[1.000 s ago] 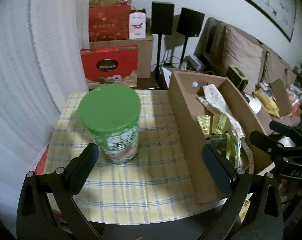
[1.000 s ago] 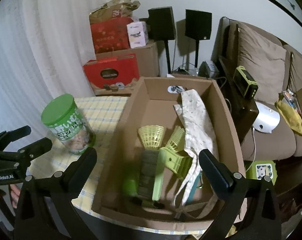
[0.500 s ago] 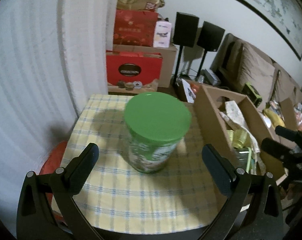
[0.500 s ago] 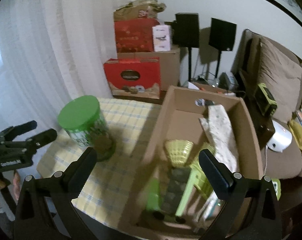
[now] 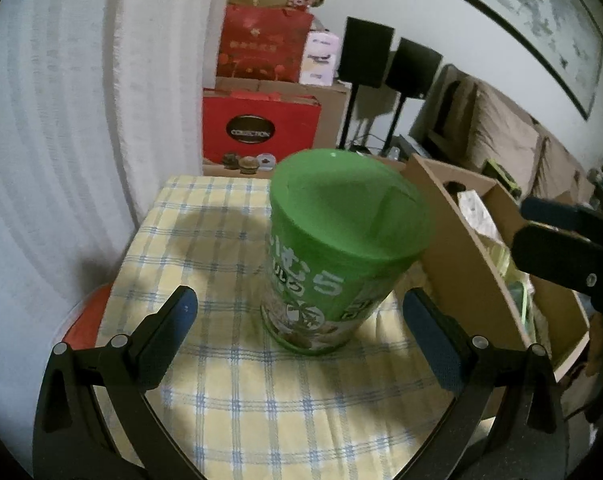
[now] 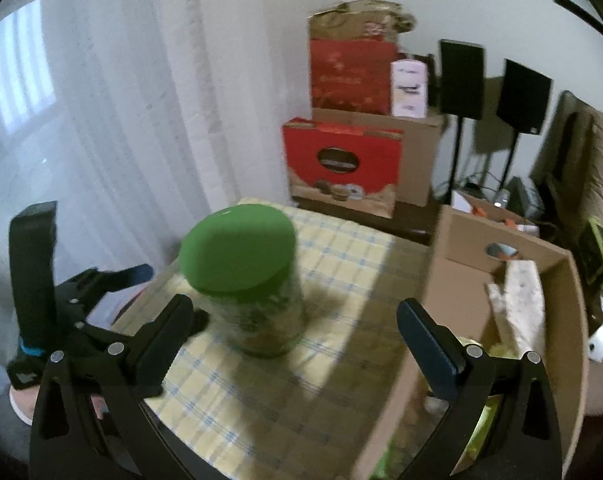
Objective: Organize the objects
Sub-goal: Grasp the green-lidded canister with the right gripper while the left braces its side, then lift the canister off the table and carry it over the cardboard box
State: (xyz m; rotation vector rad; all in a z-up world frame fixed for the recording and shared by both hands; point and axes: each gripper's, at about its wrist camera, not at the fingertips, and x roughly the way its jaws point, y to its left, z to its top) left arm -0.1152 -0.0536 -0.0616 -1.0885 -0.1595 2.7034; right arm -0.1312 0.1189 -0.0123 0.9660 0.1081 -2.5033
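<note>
Left hand-held gripper (image 5: 297,312), jaws spread, frames the upright green-lidded can (image 5: 341,256) without touching. Right hand-held gripper (image 6: 293,316), likewise spread, faces it; cardboard box (image 6: 501,320) stands beside on the table (image 5: 261,400).

Dim interior; daylight through curtain (image 6: 81,128); canister (image 5: 341,248) shadow on tablecloth (image 5: 205,240); motion blur; fisheye bending, dark corners.

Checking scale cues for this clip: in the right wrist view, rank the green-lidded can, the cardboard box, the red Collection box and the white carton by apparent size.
1. cardboard box, partly cut off
2. green-lidded can, close to the camera, so inflated
3. red Collection box, farther back
4. white carton
</note>
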